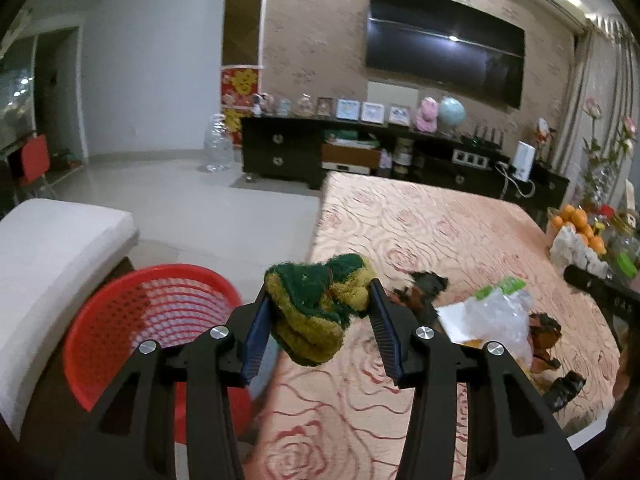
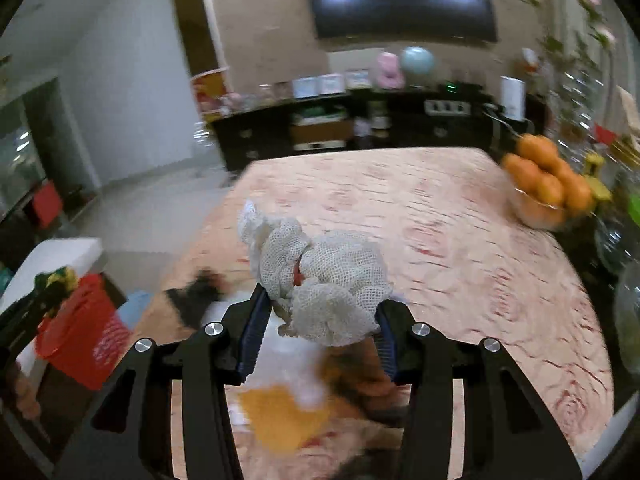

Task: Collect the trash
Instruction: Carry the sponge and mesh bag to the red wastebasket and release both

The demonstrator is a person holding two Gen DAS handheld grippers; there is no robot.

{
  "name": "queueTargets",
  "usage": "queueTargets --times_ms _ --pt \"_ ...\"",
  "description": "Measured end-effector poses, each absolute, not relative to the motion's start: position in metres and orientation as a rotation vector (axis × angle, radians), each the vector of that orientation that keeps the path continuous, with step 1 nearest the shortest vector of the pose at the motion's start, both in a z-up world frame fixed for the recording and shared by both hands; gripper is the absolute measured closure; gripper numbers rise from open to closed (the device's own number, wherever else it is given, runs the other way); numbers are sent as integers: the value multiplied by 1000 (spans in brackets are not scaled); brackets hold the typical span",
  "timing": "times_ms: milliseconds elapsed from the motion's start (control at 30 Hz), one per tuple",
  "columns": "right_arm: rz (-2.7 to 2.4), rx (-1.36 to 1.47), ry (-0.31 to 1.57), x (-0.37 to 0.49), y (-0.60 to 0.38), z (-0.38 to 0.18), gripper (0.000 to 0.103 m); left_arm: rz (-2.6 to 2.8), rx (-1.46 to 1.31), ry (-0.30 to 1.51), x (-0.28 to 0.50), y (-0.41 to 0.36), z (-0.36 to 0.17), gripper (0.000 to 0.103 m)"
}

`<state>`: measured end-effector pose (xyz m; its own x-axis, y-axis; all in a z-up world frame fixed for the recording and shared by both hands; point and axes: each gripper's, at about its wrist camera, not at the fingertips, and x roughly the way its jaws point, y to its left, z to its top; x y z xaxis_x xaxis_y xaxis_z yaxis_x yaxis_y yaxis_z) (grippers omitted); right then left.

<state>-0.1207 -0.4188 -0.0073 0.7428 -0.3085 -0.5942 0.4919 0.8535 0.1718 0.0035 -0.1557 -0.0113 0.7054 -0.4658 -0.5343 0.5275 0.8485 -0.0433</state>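
My left gripper (image 1: 318, 300) is shut on a green and yellow scouring sponge (image 1: 316, 304) and holds it above the table's left edge, beside the red mesh trash basket (image 1: 120, 320) on the floor. My right gripper (image 2: 320, 308) is shut on a white foam net wrapper (image 2: 320, 280) above the table. Under it lie a clear plastic bag (image 1: 496, 316), an orange and white paper (image 2: 280, 420) and dark brown peels (image 1: 424, 284). The left gripper with the sponge also shows at the left of the right wrist view (image 2: 52, 284), over the basket (image 2: 76, 336).
The table (image 1: 440, 224) has a pink rose-patterned cloth. A bowl of oranges (image 2: 548, 184) and glassware stand at its right edge. A white cushioned seat (image 1: 48, 264) is left of the basket. A black TV cabinet (image 1: 360, 152) stands behind.
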Motion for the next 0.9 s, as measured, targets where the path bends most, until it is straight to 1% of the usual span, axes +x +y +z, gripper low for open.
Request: queueTargets --times_ms 367,500,733,900 --pt "-174 268 609 -51 -335 9 57 -364 135 502 28 -78 22 58" --pt "-83 235 631 -25 -305 15 57 -285 85 507 43 -45 20 58" --pt "61 147 631 24 -252 31 57 -216 77 566 58 -25 6 58" --pt "142 123 665 45 -225 17 57 -196 63 608 66 -18 -3 58"
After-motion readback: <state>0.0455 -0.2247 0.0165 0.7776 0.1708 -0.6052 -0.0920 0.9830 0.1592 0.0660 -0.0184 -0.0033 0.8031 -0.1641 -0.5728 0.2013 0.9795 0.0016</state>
